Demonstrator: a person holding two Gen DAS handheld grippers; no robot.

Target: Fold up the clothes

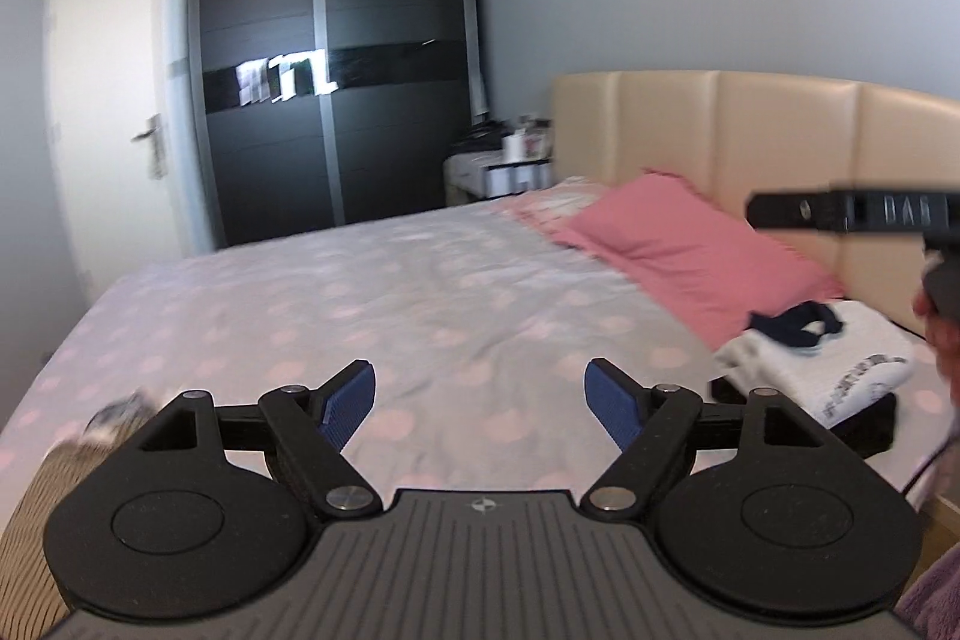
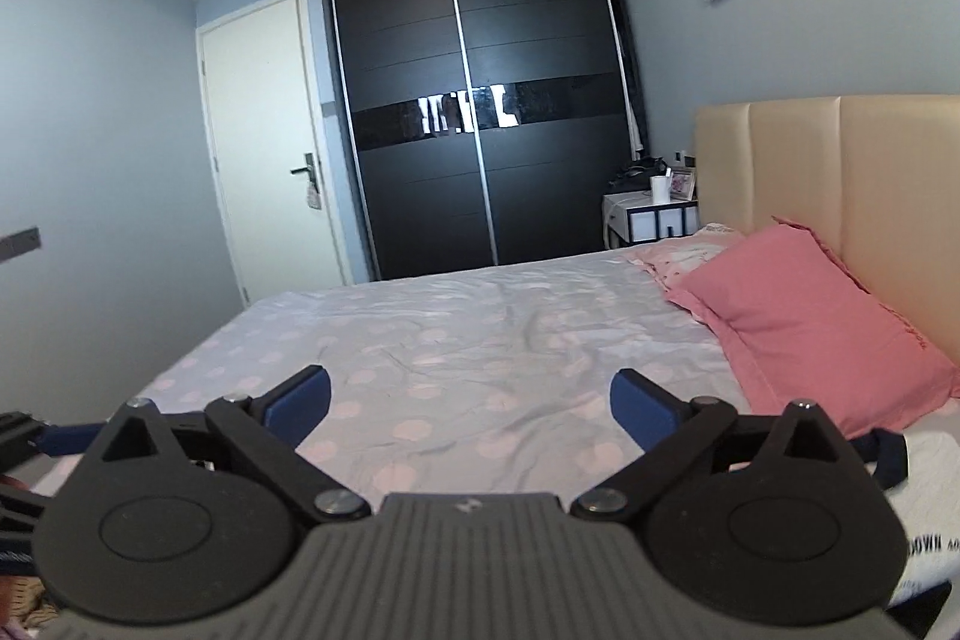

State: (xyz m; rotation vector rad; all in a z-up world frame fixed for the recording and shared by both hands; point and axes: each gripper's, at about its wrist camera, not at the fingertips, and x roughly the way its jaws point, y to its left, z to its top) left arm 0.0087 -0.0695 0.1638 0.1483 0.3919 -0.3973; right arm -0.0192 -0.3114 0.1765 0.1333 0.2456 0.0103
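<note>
A folded white garment (image 1: 822, 364) with dark print and a navy collar lies on a dark folded piece at the bed's right side, below the pink pillow; its white edge (image 2: 930, 514) shows at the lower right of the right wrist view. My left gripper (image 1: 480, 400) hangs open over the dotted bedsheet, nothing between its blue pads. My right gripper (image 2: 471, 409) is open too, above the sheet, empty. A striped fabric (image 1: 42, 514) shows at the lower left of the left wrist view. The right gripper's black body (image 1: 852, 211) juts in from the right.
The bed (image 2: 480, 328) carries a pale sheet with pink dots and a pink pillow (image 2: 804, 316) against a beige headboard (image 2: 840, 178). A dark sliding wardrobe (image 2: 480, 112), a white door (image 2: 264, 142) and a bedside table (image 2: 651, 217) stand beyond.
</note>
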